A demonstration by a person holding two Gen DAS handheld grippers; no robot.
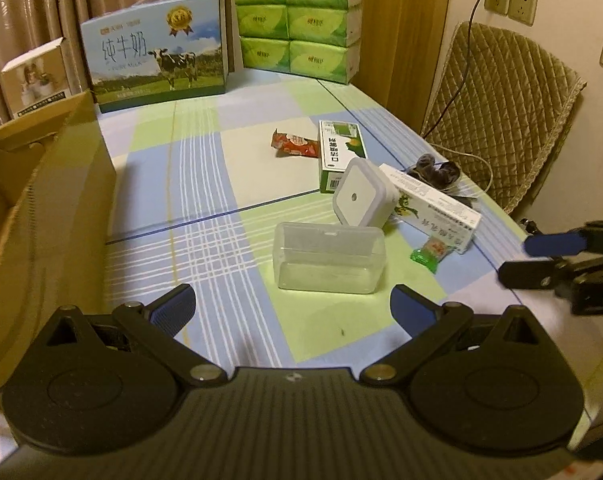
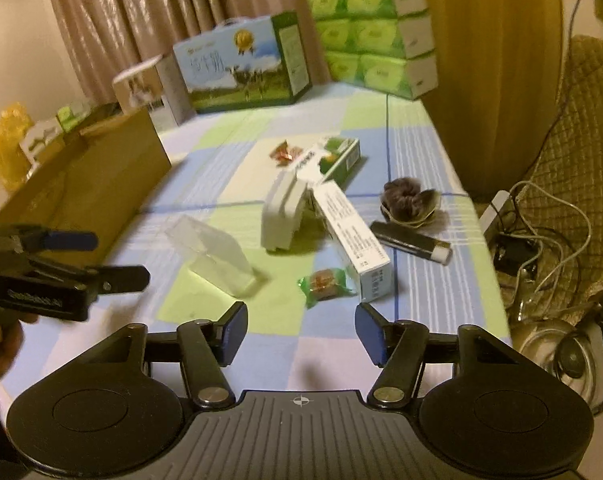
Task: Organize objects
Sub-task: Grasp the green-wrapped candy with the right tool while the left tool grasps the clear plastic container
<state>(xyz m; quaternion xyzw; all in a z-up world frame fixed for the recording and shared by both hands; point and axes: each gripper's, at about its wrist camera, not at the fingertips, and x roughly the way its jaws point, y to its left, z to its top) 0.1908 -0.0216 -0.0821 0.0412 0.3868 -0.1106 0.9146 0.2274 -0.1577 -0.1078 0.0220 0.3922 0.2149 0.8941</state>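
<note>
at twelve o'clock a stack of green tissue packs [image 1: 297, 16] stands on the checked surface [image 1: 205, 184], a milk carton box with a cow [image 1: 157, 52] just beside it at eleven. curtains [image 1: 41, 0] hang behind. a quilted chair [image 1: 501, 120] sits at two o'clock, wall sockets [image 1: 521, 6] above it.

Your left tongs [image 1: 292, 310] are spread wide, blue pads facing each other with nothing between them, hovering low over the near end of the bench [image 1: 205, 184]. Your right tongs [image 2: 301, 334] are parted too, a clear gap between the pads, nothing gripped, also above the bench's near end. From the left view, your right tongs [image 1: 537, 256] reach in from the bench's right edge, fingers pointing inward. From the right view, your left tongs [image 2: 105, 258] come in from the bench's left side, your hand [image 2: 1, 340] wrapped on the handle.
</note>
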